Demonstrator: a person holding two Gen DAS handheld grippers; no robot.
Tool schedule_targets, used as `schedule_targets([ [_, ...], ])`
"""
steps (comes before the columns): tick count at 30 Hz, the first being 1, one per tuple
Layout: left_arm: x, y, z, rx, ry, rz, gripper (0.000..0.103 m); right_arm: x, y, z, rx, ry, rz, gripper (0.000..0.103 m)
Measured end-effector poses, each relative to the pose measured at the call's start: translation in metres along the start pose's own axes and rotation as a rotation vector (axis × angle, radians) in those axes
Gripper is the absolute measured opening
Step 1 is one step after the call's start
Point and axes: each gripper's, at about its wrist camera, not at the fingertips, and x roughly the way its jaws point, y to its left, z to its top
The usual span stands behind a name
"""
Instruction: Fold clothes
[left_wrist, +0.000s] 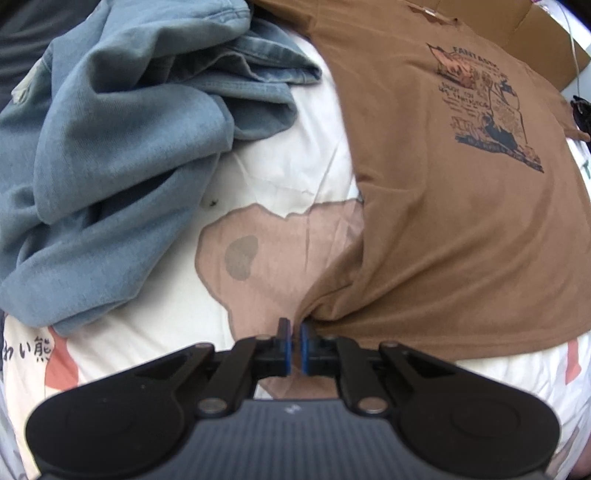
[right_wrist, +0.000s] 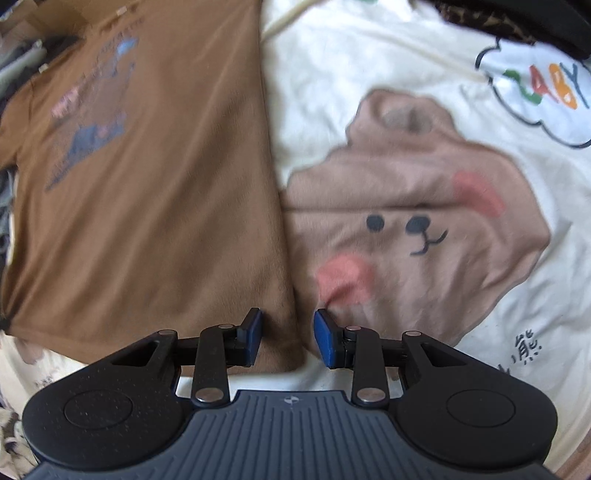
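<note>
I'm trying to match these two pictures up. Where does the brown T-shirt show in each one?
Left wrist view: the brown T-shirt fills the right side, its hem corner pinched by the left hand-held gripper.
Right wrist view: it fills the left side.
Shared landmark: the bear picture on the white bedcover beside the shirt.

T-shirt: brown, with a dark blue and pink printed graphic on the chest. Heaped garment: faded blue-grey. Bed sheet: cream white, printed with a tan bear face with pink cheeks and multicoloured "BABY" lettering. Claw pads: blue on black.
</note>
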Motion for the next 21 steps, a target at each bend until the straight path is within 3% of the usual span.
schedule_targets([
  [1, -0.001, -0.001, -0.001, -0.003, 0.005, -0.001, 0.005, 0.002, 0.001, -0.001, -0.008, 0.005, -0.002, 0.036],
  [2, -0.003, -0.001, -0.002, -0.005, 0.008, -0.004, 0.005, 0.004, 0.002, -0.002, -0.016, 0.01, -0.005, 0.027],
  [3, -0.004, -0.002, -0.002, -0.007, 0.009, -0.007, 0.005, 0.005, 0.004, -0.002, -0.026, 0.017, -0.009, 0.009],
  [4, -0.007, -0.003, -0.004, -0.008, 0.011, -0.014, 0.005, 0.003, 0.006, -0.002, -0.041, 0.026, -0.015, 0.004],
  [8, -0.016, -0.002, -0.011, -0.034, 0.021, -0.051, 0.005, -0.013, 0.013, 0.005, -0.089, 0.035, -0.073, 0.004],
  [18, -0.037, -0.012, -0.02, -0.107, 0.066, -0.187, 0.005, -0.047, 0.021, 0.021, -0.144, 0.103, -0.1, 0.003],
  [21, -0.042, -0.012, -0.02, -0.108, 0.083, -0.193, 0.005, -0.061, 0.022, 0.029, -0.159, 0.11, -0.118, 0.003],
])
